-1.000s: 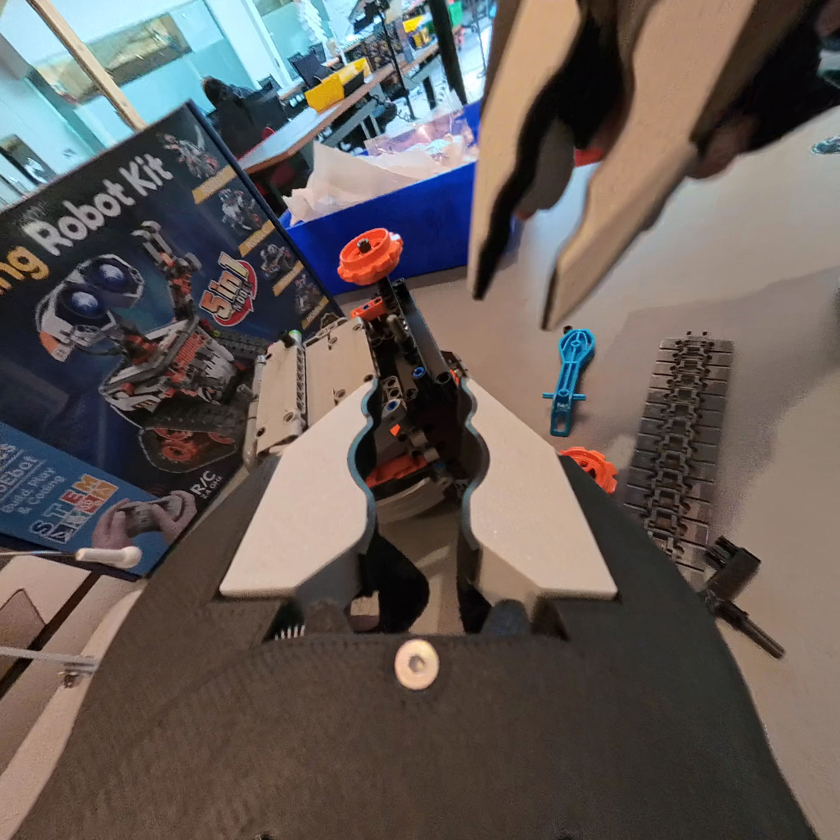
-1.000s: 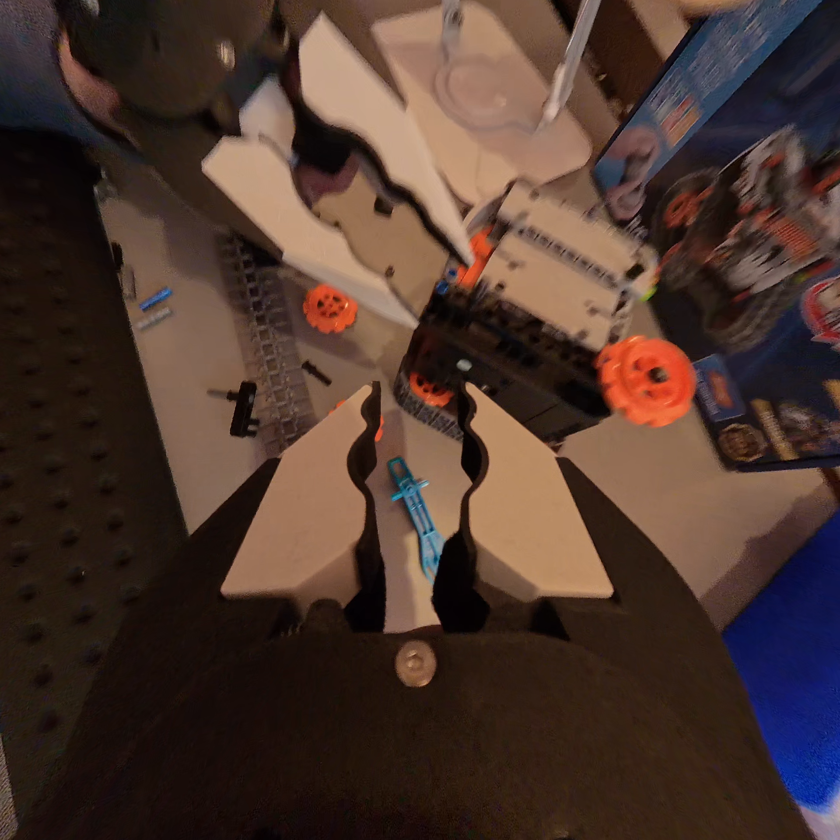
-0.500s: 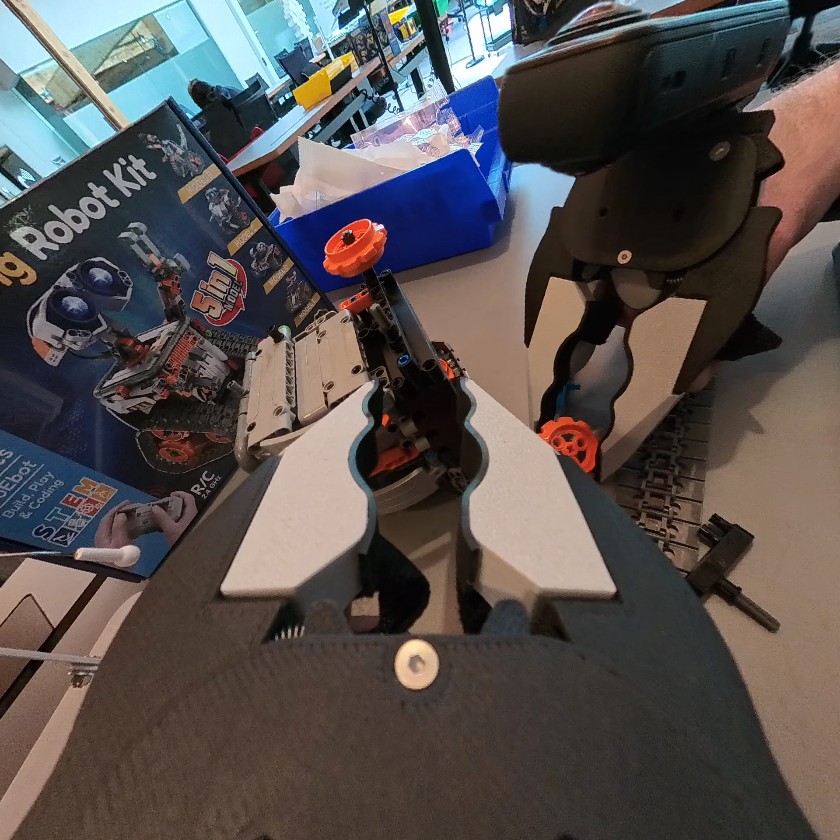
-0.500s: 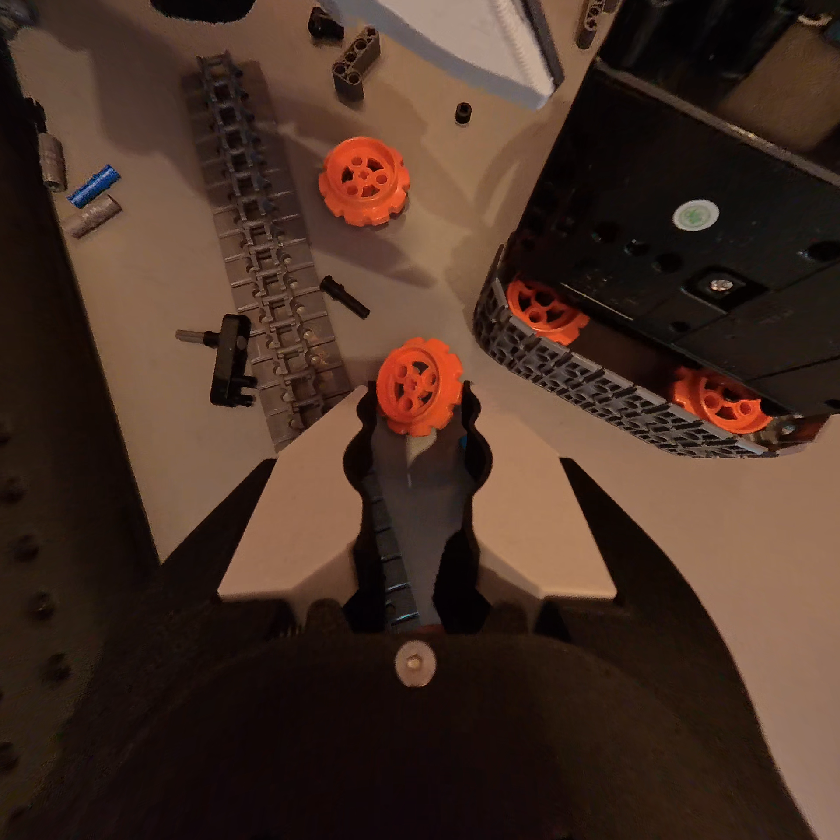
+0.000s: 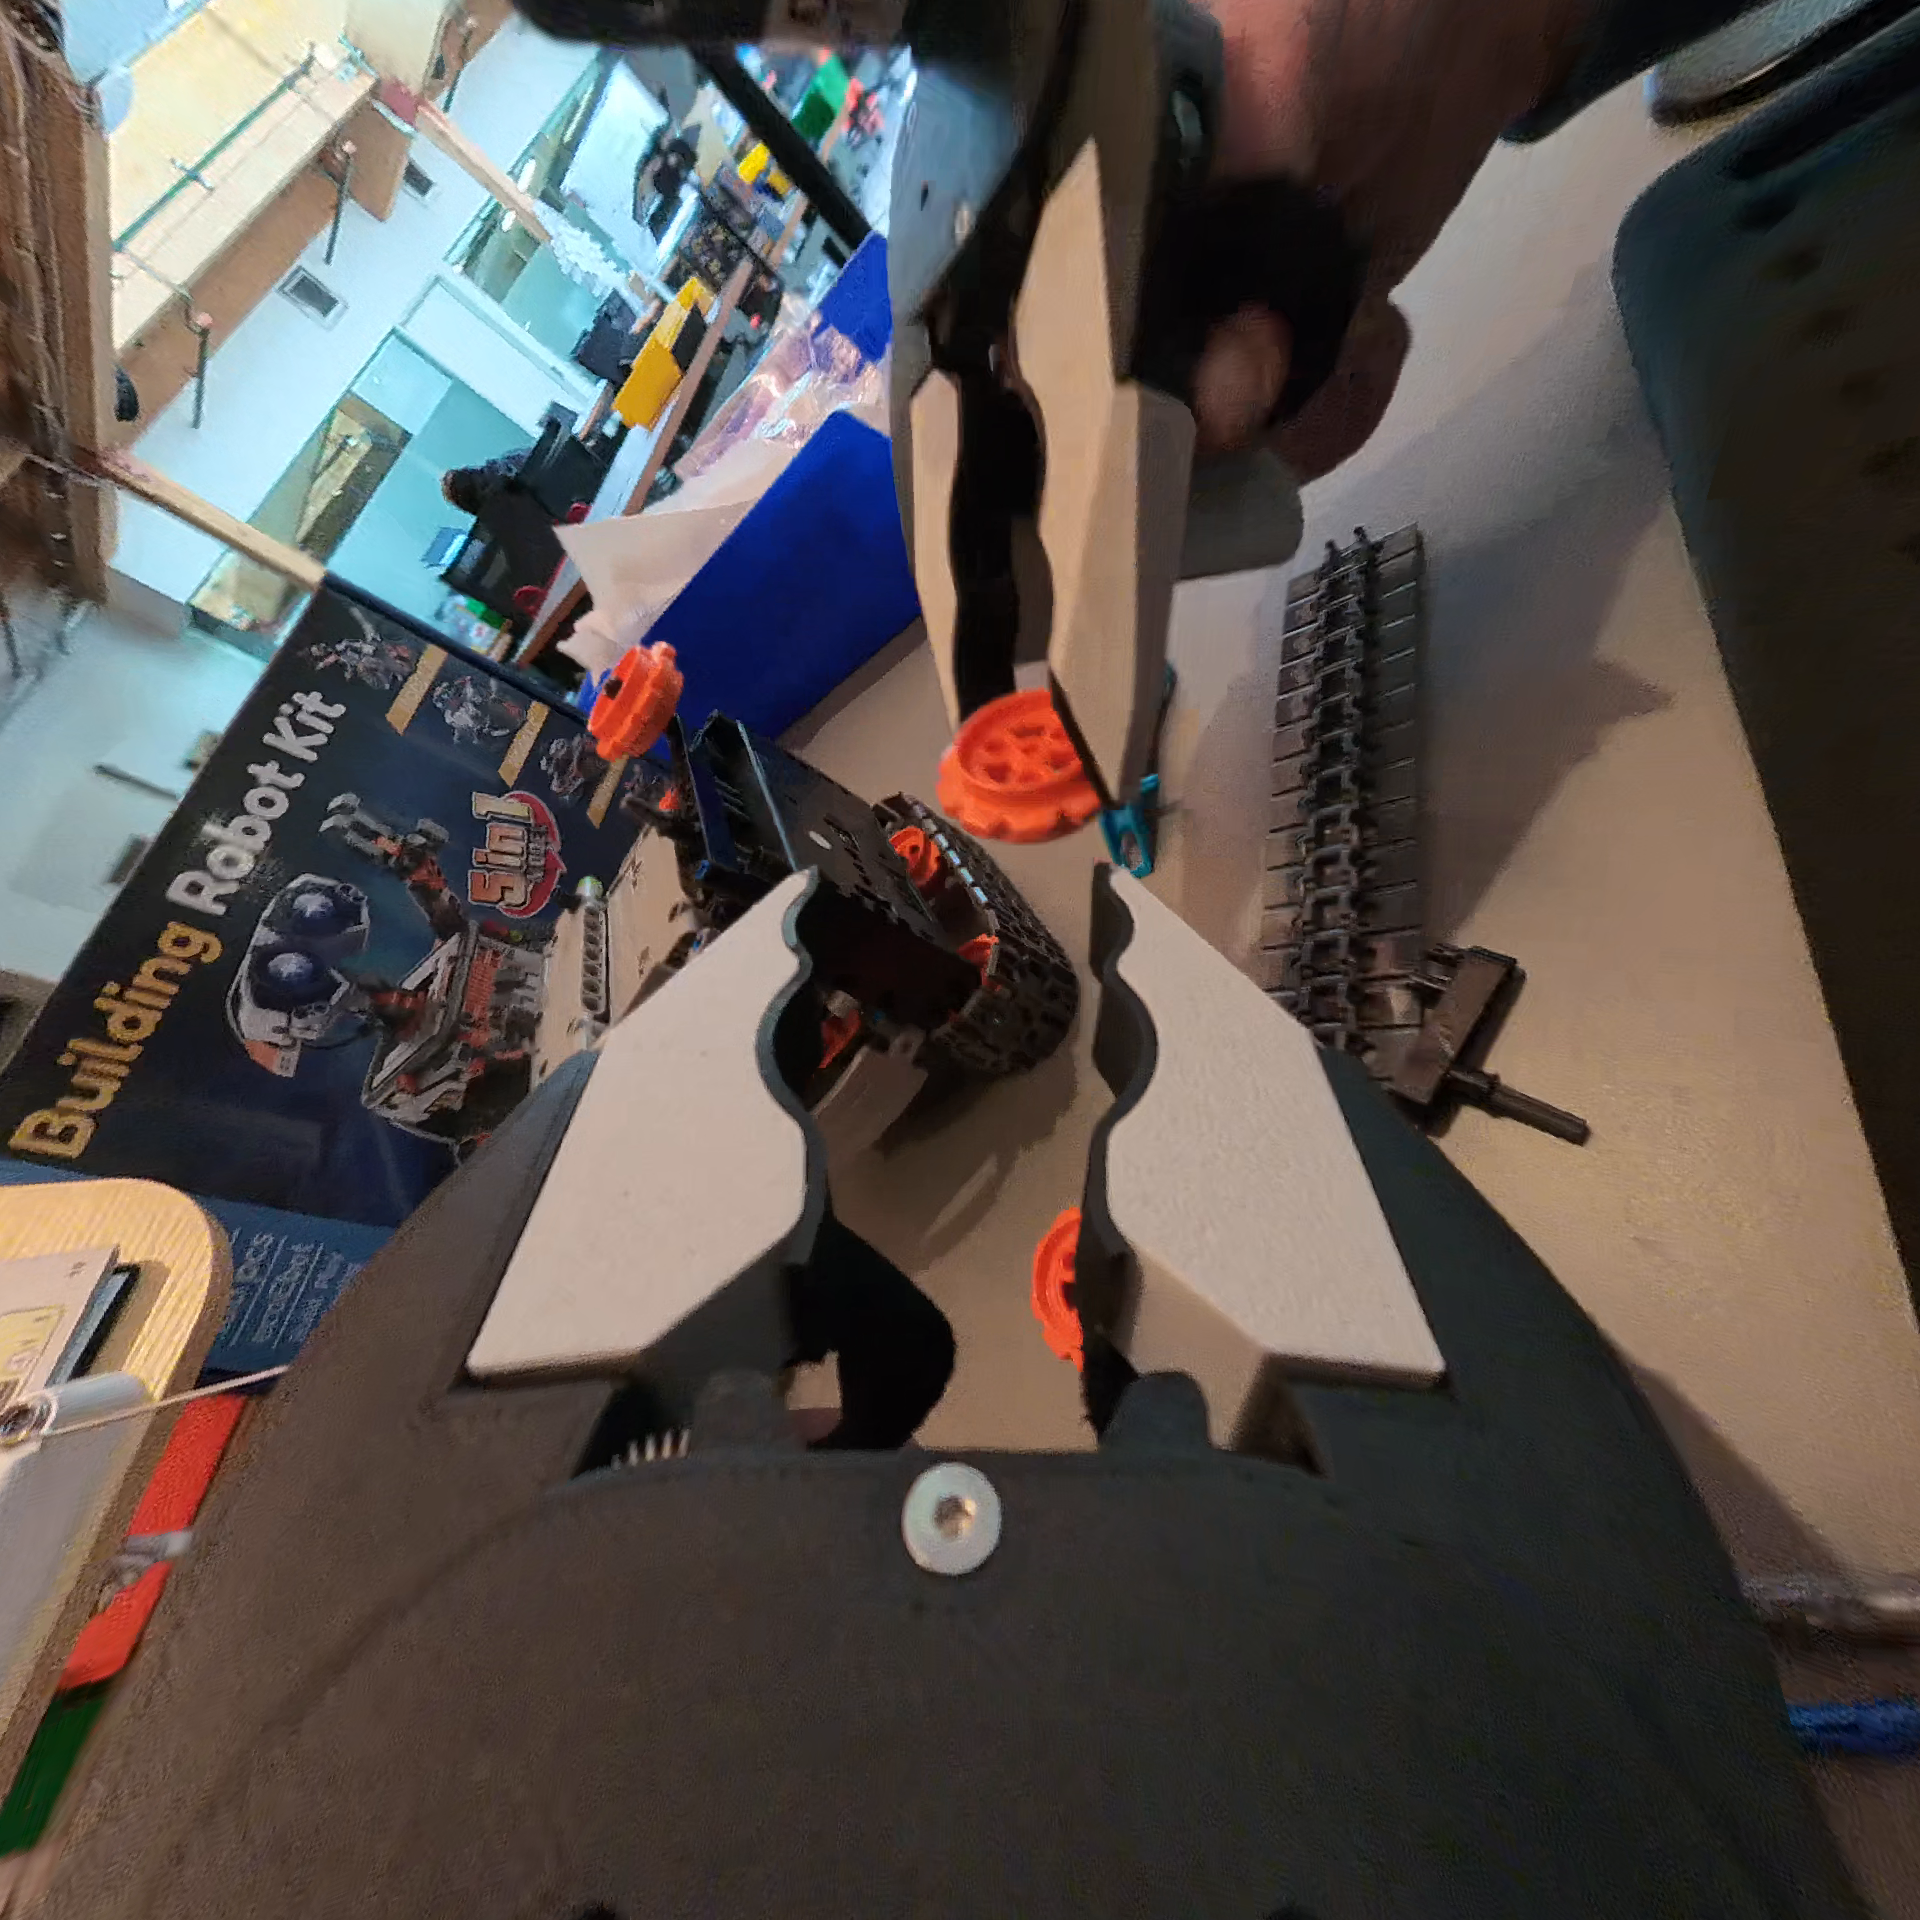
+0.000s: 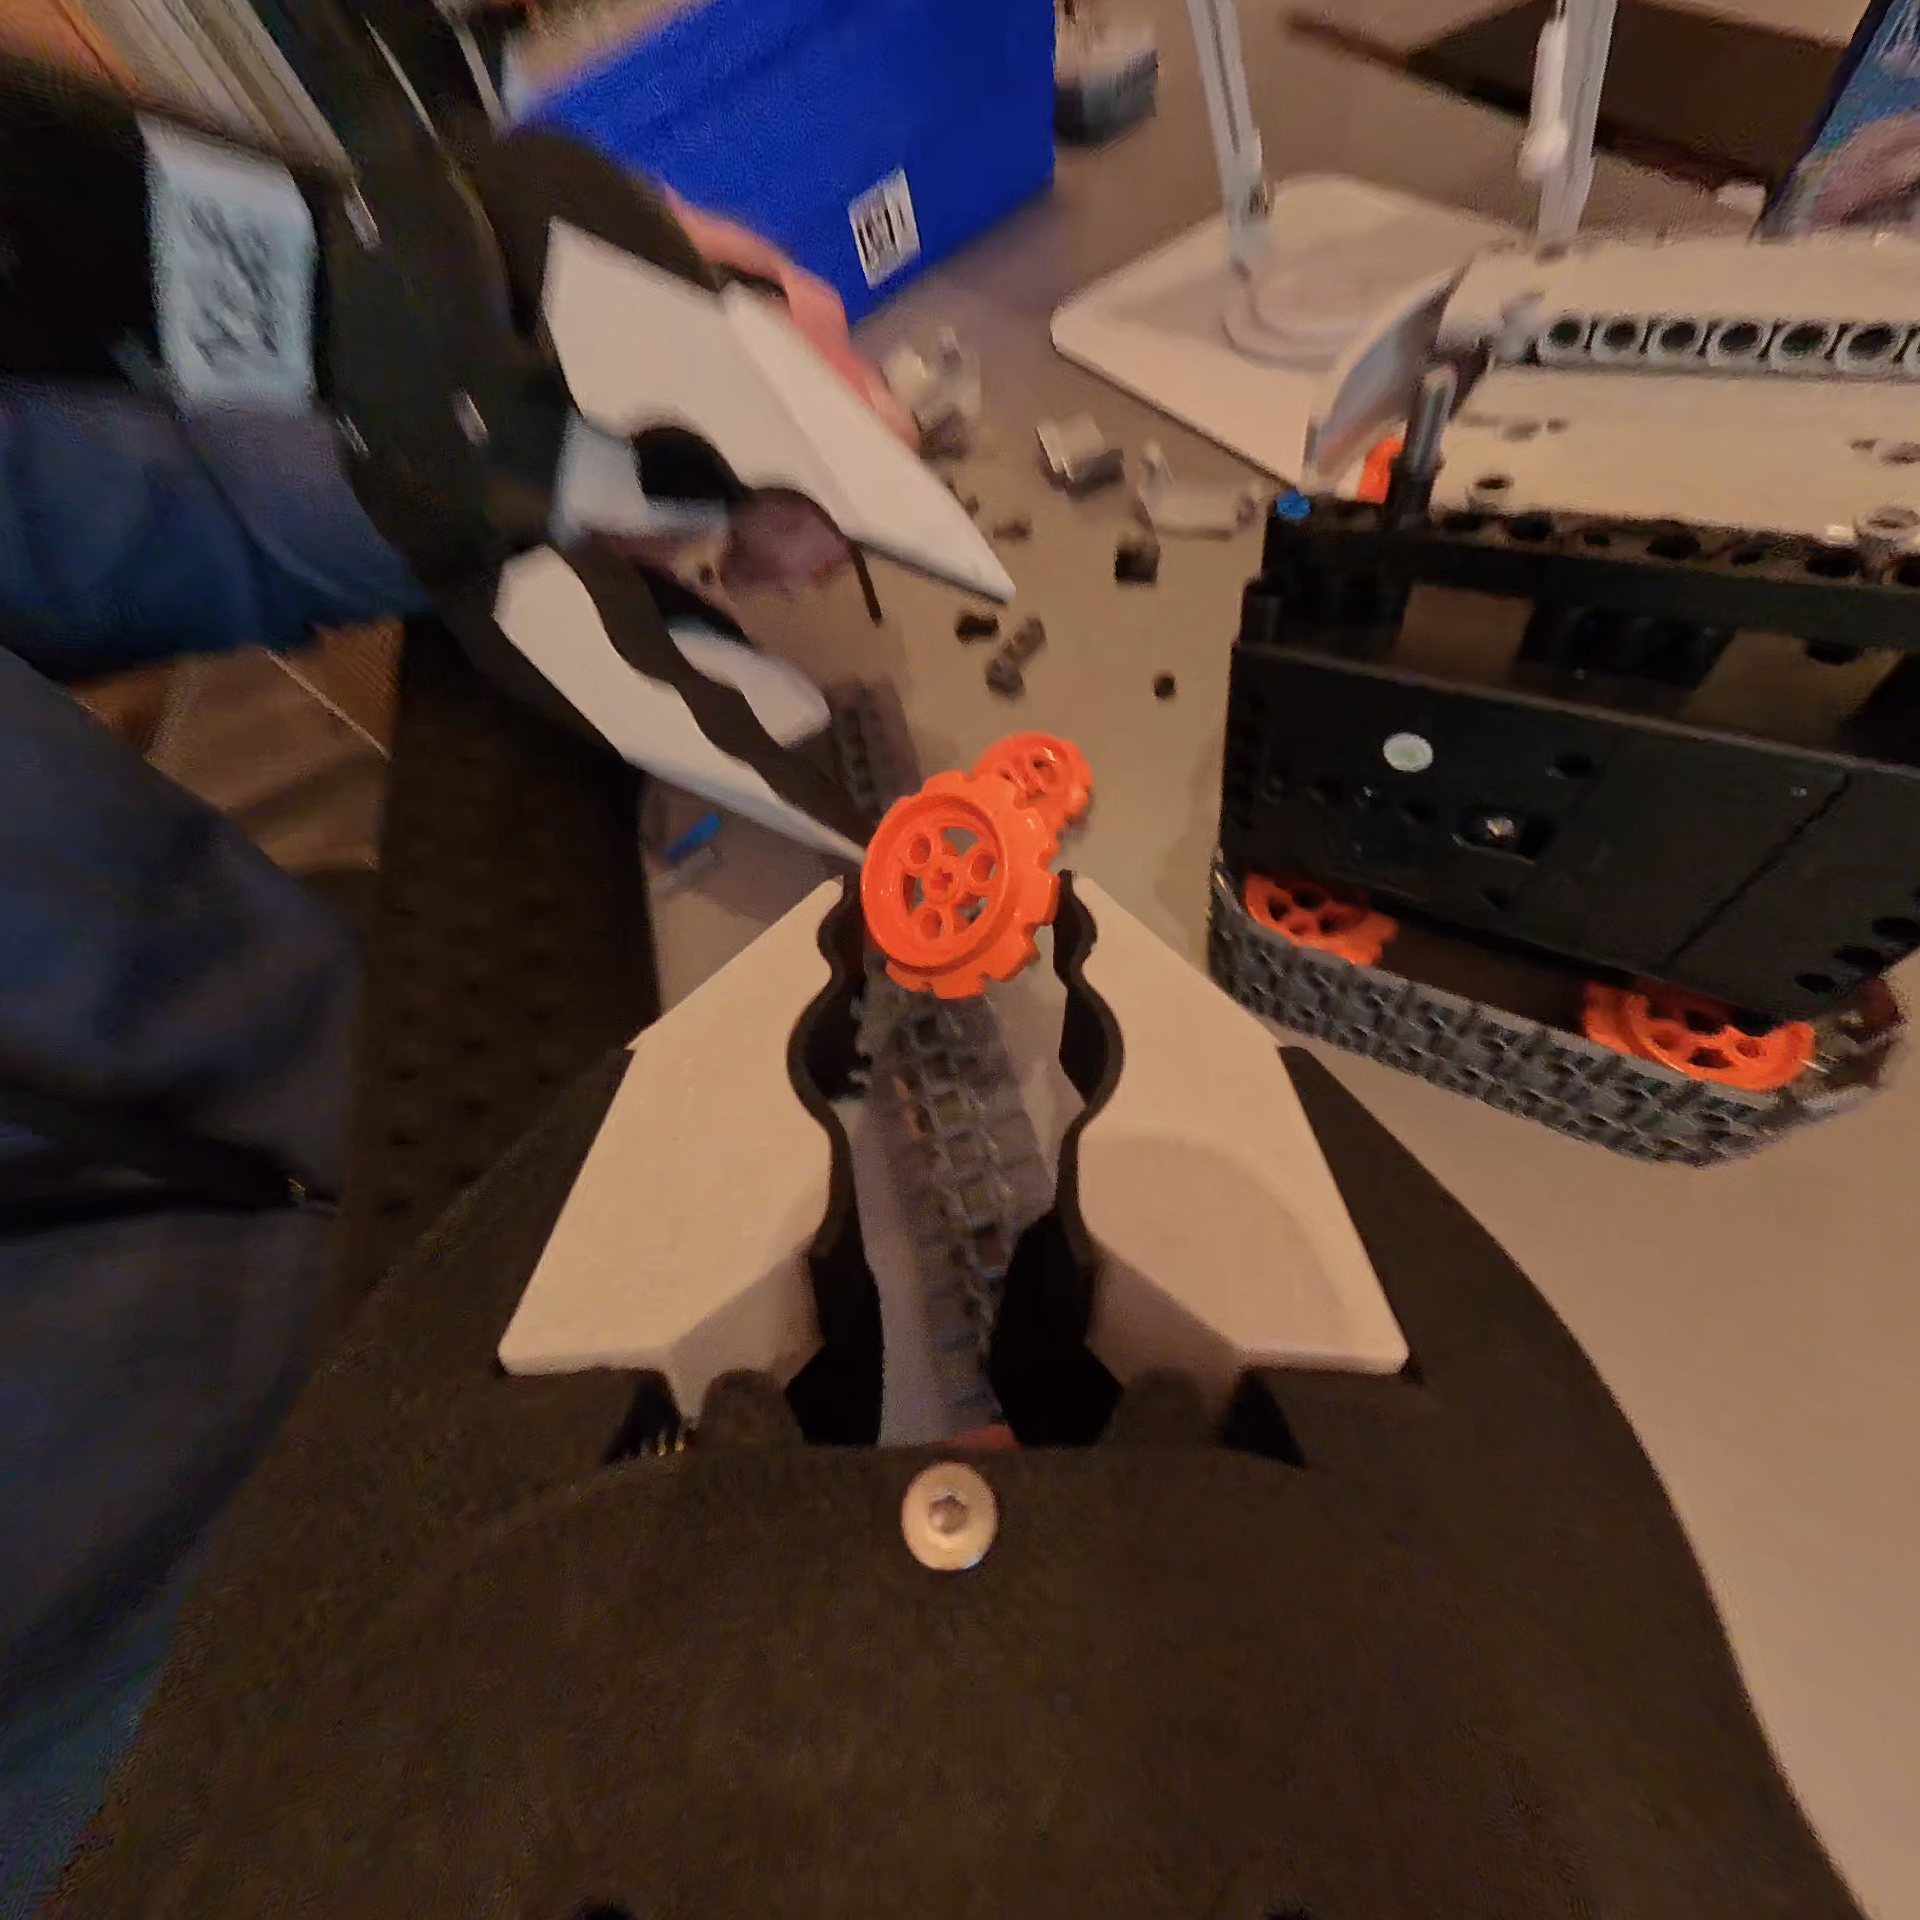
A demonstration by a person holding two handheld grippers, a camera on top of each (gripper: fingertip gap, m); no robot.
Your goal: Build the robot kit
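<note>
The right gripper's jaws pinch the orange wheel at their tips, so keep the squeeze even while the left gripper's jaws gape empty around the tracked model

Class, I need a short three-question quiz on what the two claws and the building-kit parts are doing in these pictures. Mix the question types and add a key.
1. True or false: the left claw is shut on a part.
2. What does the right claw grip at its tips? A) an orange wheel B) a blue tool C) a black pin
3. Fill in: the wheels inside the tread of the tracked model are coloured ____.
Key: 1 false; 2 A; 3 orange.
</note>
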